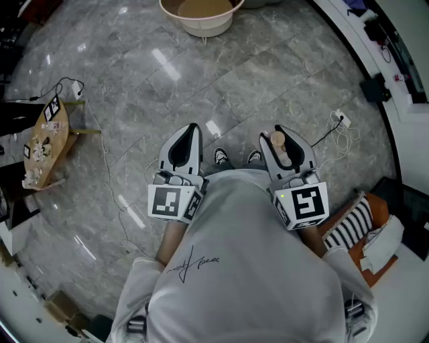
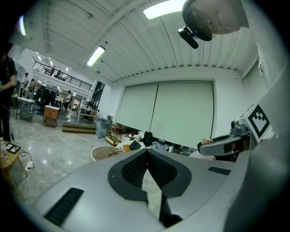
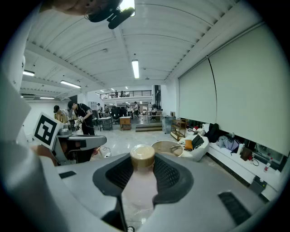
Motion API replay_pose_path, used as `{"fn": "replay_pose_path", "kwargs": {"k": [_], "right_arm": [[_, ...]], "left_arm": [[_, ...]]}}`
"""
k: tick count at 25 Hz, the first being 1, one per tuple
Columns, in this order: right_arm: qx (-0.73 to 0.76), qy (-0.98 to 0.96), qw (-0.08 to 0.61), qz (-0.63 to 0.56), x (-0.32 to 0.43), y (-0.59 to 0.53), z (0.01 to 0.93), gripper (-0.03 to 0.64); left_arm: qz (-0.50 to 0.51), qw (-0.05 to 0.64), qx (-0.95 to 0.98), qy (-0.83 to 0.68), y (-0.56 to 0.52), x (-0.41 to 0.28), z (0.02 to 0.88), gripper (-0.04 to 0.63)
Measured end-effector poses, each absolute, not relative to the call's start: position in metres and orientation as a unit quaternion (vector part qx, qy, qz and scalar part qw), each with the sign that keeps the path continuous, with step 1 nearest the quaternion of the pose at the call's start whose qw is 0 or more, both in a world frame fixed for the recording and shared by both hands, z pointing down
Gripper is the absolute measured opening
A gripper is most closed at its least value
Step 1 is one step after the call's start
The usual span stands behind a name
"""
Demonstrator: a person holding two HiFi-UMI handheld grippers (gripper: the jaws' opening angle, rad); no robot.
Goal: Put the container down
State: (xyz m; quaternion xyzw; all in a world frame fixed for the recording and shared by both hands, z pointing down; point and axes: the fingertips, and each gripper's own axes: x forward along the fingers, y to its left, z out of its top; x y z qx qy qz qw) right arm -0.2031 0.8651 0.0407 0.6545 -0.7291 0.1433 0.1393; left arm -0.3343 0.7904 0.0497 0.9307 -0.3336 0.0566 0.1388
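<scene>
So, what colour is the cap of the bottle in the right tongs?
Tan cap, best seen in the right gripper view.

Grey stone floor (image 1: 134,80) carries a beige tub (image 1: 201,17), wooden table (image 1: 47,144) and white cable (image 1: 343,132).

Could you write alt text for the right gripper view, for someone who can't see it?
The right hand-held gripper clamps a pale bottle with a tan cap above a shiny floor; a round tub sits beyond.

The person wears a white T-shirt (image 1: 241,268) with a small black scribble, and dark shoes (image 1: 221,158). The left gripper (image 1: 193,128) and right gripper (image 1: 278,136) are grey, black-padded, with black-and-white marker cubes.
</scene>
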Motion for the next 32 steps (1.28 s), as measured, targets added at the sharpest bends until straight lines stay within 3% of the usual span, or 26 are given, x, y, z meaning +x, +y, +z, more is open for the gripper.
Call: {"fn": "replay_pose_path", "kwargs": {"k": [15, 32], "right_arm": [[0.666, -0.719, 0.121, 0.156, -0.224, 0.846, 0.04, 0.146], [0.65, -0.742, 0.1, 0.13, -0.189, 0.771, 0.028, 0.144]], "left_arm": [[0.071, 0.145, 0.933, -0.321, 0.769, -0.367, 0.056, 0.018], [0.081, 0.131, 0.929, -0.337, 0.703, -0.331, 0.05, 0.017]]}}
